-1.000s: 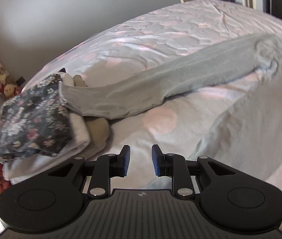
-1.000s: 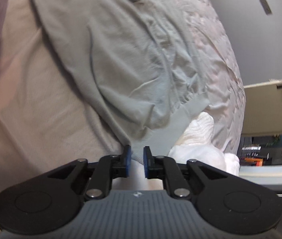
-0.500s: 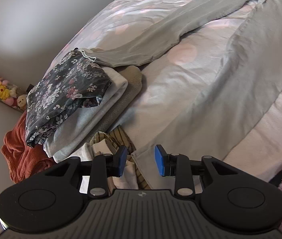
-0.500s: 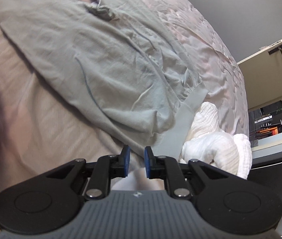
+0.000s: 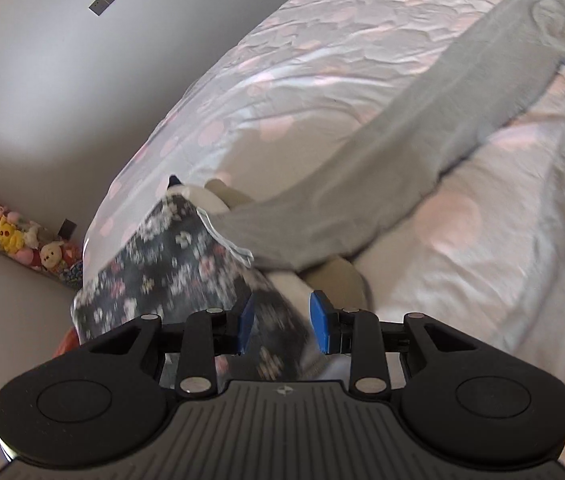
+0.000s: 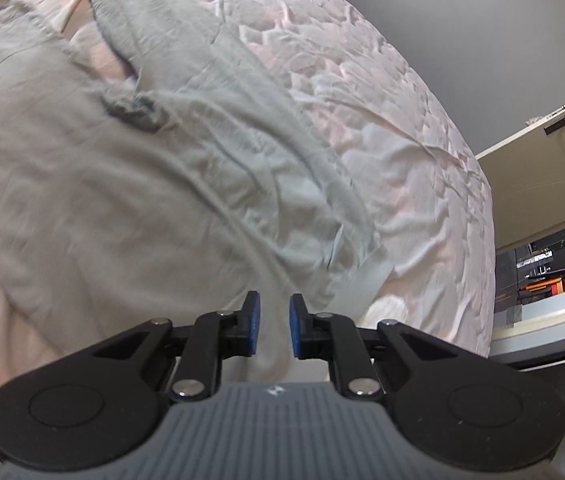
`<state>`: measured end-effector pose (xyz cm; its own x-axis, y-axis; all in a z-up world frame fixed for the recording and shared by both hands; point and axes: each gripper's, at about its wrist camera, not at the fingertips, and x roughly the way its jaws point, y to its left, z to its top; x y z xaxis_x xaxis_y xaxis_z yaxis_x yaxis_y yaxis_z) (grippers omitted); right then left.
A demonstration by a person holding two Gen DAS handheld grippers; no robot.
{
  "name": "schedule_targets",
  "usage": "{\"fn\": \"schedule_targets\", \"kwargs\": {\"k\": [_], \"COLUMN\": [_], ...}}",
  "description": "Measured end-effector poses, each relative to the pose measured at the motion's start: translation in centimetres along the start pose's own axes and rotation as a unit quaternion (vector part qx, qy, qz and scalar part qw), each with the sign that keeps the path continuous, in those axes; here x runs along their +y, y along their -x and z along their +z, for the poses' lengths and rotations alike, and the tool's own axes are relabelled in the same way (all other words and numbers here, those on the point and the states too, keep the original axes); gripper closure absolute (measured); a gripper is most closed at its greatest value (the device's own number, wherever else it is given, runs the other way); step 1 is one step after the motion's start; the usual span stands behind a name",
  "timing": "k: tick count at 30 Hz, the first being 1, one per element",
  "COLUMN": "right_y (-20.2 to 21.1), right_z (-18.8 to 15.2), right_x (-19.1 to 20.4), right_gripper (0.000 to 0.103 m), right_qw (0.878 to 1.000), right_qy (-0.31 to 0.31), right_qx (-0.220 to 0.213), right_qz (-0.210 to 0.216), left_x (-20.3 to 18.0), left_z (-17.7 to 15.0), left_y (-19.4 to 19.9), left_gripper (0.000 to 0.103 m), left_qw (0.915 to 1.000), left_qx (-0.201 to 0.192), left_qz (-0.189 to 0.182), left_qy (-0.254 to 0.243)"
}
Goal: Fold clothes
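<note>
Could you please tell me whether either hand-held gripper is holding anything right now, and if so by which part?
Nothing is held. The left hand-held gripper and right hand-held gripper are both open above the grey trousers.

Left gripper (image 5: pixel 281 327): shifted from the bed edge beside the folded stack to directly above the floral garment (image 5: pixel 162 264); jaws wider apart, empty. Right gripper (image 6: pixel 270 326): advanced from the waistband onto the grey trousers (image 6: pixel 162 184); white knit item nearly hidden.
</note>
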<state>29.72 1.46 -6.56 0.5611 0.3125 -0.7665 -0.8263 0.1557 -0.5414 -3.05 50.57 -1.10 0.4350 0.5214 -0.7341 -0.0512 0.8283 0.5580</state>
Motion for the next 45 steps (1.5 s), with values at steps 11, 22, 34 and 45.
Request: {"fn": "schedule_targets", "kwargs": {"k": [11,22,34,45], "right_y": [-6.4,-13.1,-18.7,-20.1], "right_z": [5.1,6.8,7.5,7.4], "right_x": [-4.4,-7.6,-11.8,-11.3], "right_gripper": [0.087,0.087,0.068,0.102], "right_qw": [1.0,1.0,0.999,0.994], "right_qy": [-0.011,-0.012,0.004,-0.024], "right_qx": [-0.021,0.002,0.048,0.094], "right_qz": [0.002,-0.001,0.02,0.049], "left_x": [4.5,6.0,3.7,3.5], "left_z": [6.6,6.8,6.9,6.5], "left_y": [-10.0,-16.2,-16.3,-15.2], "left_gripper": [0.074,0.074,0.093,0.102], "left_qw": [0.9956,0.9908,0.9851,0.9914], "left_qx": [0.063,0.113,0.114,0.091], "left_qz": [0.019,0.001,0.02,0.045], "left_qy": [-0.066,-0.074,-0.127,-0.082]}}
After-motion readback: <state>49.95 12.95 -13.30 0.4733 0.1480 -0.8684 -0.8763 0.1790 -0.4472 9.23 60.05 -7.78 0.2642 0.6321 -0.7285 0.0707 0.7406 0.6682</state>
